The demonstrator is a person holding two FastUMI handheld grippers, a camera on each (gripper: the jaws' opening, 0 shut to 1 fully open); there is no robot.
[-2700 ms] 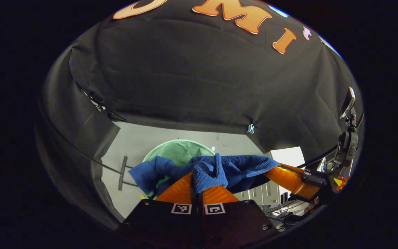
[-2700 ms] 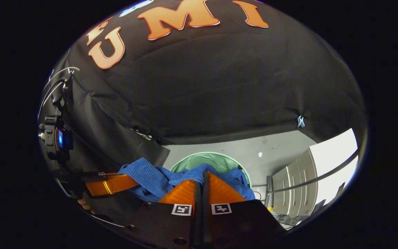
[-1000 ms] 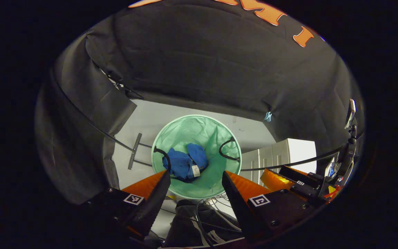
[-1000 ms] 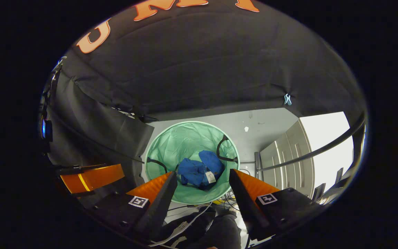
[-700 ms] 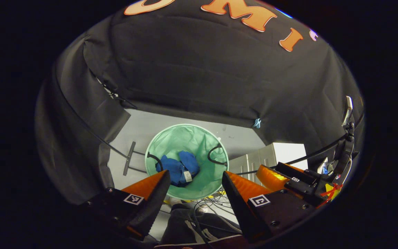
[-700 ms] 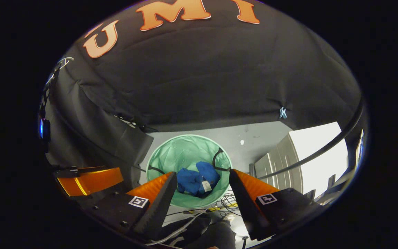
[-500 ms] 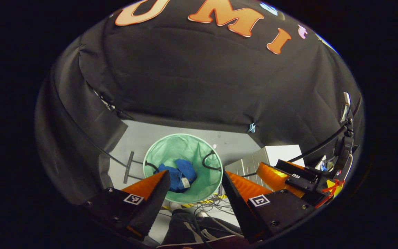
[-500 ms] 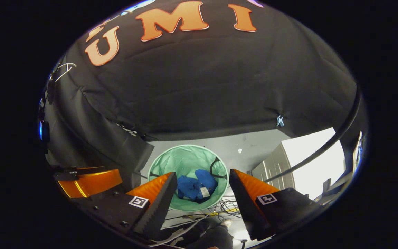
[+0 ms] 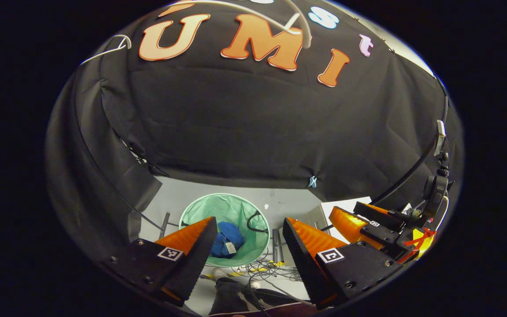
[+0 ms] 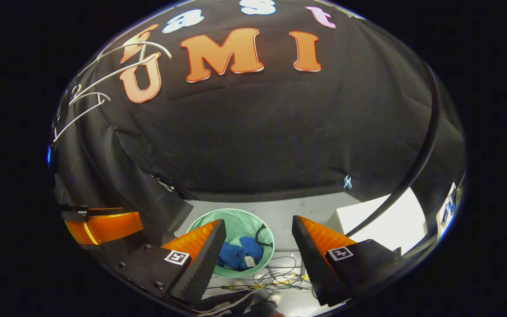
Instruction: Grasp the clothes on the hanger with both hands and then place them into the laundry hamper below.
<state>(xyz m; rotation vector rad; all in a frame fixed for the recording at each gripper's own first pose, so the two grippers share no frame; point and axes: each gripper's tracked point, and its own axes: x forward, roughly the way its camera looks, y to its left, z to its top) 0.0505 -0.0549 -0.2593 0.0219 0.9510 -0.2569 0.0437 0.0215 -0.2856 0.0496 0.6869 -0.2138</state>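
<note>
Both my left gripper (image 9: 249,229) and right gripper (image 10: 258,231) are spread wide and hold nothing, high above the green hamper (image 9: 236,209) where the blue clothes (image 9: 225,240) lie bunched.

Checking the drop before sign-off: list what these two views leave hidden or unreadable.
- Blue garment: left gripper view, partly behind that gripper's own finger; its small tag is too small to read.
- Green hamper: right gripper view, near rim hidden by a finger.
- White hangers: cut off at the edge.
</note>
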